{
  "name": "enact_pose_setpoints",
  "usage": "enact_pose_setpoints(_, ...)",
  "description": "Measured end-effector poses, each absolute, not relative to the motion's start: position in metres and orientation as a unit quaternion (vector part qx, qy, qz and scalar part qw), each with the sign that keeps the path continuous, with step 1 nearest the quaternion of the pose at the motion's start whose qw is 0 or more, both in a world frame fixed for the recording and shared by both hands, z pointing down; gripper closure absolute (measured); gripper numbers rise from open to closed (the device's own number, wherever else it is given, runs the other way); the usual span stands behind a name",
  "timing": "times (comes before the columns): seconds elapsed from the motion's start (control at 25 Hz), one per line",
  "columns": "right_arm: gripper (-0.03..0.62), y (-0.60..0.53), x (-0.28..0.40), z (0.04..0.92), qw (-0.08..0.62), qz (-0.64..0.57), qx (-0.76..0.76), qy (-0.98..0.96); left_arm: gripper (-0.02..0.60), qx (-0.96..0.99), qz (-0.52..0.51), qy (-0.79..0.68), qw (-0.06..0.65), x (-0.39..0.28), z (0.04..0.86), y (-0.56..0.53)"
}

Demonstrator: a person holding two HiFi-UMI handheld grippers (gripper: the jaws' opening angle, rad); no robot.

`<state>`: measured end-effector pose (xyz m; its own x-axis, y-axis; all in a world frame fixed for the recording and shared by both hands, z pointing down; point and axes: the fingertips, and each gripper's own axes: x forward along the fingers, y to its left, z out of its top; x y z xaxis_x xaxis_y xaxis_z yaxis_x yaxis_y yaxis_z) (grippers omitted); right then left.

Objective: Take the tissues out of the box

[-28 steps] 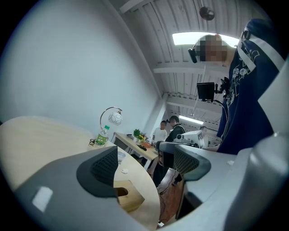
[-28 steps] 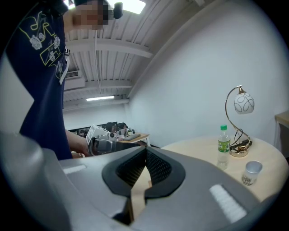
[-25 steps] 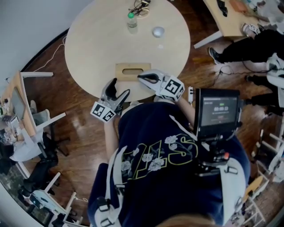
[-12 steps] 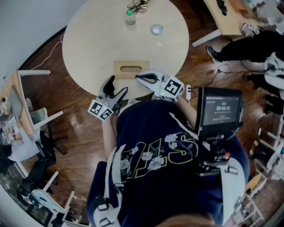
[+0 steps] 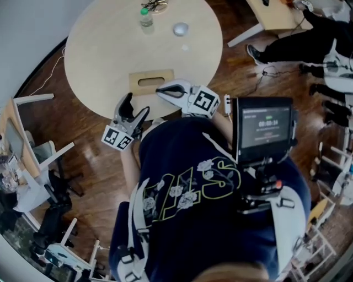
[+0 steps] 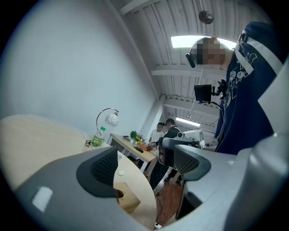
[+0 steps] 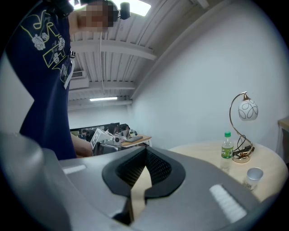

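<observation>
Two grippers sit at the table's [image 5: 110,49] 6 o'clock edge. The box [image 5: 139,87] lies flat there, long axis running 9 to 3 o'clock in the head view, its oval slot facing up; the slot reads dark, and whether tissue sits inside cannot be told. The right gripper [image 5: 161,91] is clenched, tips together, pointing toward 9 o'clock over the box's near edge at its 3 o'clock end; contact is unclear. In its own view a tan strip shows below the pads, table or box I cannot tell. The left gripper [image 5: 137,106] is released, jaws spread with nothing held, at the box's 7 o'clock, pointing toward 12; its view shows only a box corner, the rest cut off. A bottle [image 5: 145,16] and cup [image 5: 180,28] stand far off at 12 and 1 o'clock.
</observation>
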<state>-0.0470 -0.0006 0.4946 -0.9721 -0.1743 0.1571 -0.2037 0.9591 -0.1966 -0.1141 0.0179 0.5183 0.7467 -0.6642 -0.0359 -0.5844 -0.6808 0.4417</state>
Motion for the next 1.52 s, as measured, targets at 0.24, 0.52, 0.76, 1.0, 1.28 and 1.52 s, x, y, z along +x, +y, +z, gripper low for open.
enact_pose_setpoints(0.24, 0.594, -0.0015, -0.0467, 0.4972, 0.076, 0.108, 0.095, -0.987, 0.198, 0.910, -0.101, -0.344, 0.208, -0.1145, 0.5187, 0.0180)
enact_pose_setpoints(0.52, 0.594, 0.0001, -0.0486, 0.4973, 0.078, 0.102, 0.091, -0.988, 0.198, 0.907, -0.106, -0.348, 0.213, -0.1149, 0.5192, 0.0178)
enact_pose_setpoints(0.76, 0.594, -0.0009, -0.0509, 0.4940, 0.077, 0.098, 0.090, -0.988, 0.198, 0.913, -0.096, -0.343, 0.201, -0.1155, 0.5194, 0.0186)
enact_pose_setpoints(1.0, 0.594, 0.0004, -0.0522, 0.4913, 0.076, 0.096, 0.087, -0.989, 0.198, 0.916, -0.092, -0.337, 0.197, -0.1150, 0.5170, 0.0201)
enact_pose_setpoints(1.28, 0.594, 0.0002, -0.0487, 0.4943, 0.078, 0.102, 0.092, -0.987, 0.198, 0.911, -0.098, -0.341, 0.208, -0.1147, 0.5167, 0.0189)
enact_pose_setpoints(1.52, 0.594, 0.0002, -0.0483, 0.4964, 0.080, 0.099, 0.093, -0.988, 0.198, 0.917, -0.091, -0.333, 0.201, -0.1126, 0.5169, 0.0180)
